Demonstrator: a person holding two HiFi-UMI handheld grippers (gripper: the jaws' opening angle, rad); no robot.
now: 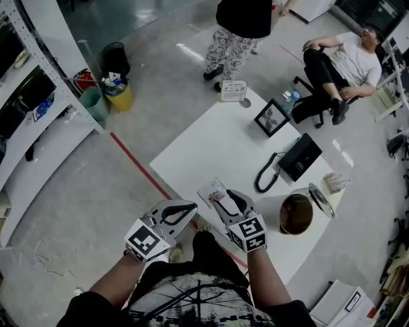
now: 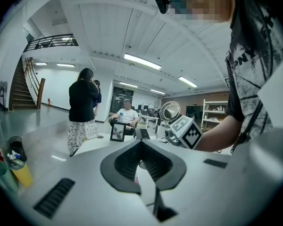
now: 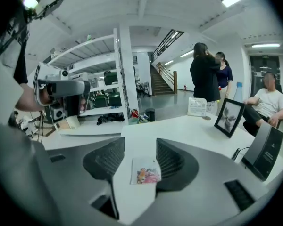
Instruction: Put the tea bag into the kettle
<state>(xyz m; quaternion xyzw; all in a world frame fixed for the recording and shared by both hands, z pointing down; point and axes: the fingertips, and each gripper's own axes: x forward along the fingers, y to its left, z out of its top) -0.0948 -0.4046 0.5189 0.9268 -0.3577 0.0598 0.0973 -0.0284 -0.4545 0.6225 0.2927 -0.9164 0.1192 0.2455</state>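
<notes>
1. Right gripper (image 1: 226, 197) (image 3: 140, 145): the jaws stand apart and point down at the near edge of the table (image 1: 211, 148). The tea bag (image 1: 213, 191) (image 3: 145, 170) lies flat on the table between them. Neither pad touches it, so nothing is gripped.
2. Left gripper (image 1: 193, 207) (image 2: 141, 142): the tips are together and empty. It hangs just left of the right gripper, off the table's near edge.
3. Kettle (image 1: 296, 214): it stands on the table near the tea bag, to the right of it. Its mouth is open and the lid (image 1: 322, 199) is clear of it.
4. Step in hand: approach for pick-up. The tea bag is not yet lifted.
5. Next move: lower the right gripper until the pads bracket the tea bag's two long edges, then close.
6. Caution: a flat sachet on a flat top probably gives the pads little purchase. Tilt the gripper so one pad gets under an edge.
7. After that: carry the tea bag right, centre it over the kettle's mouth, and release.
</notes>
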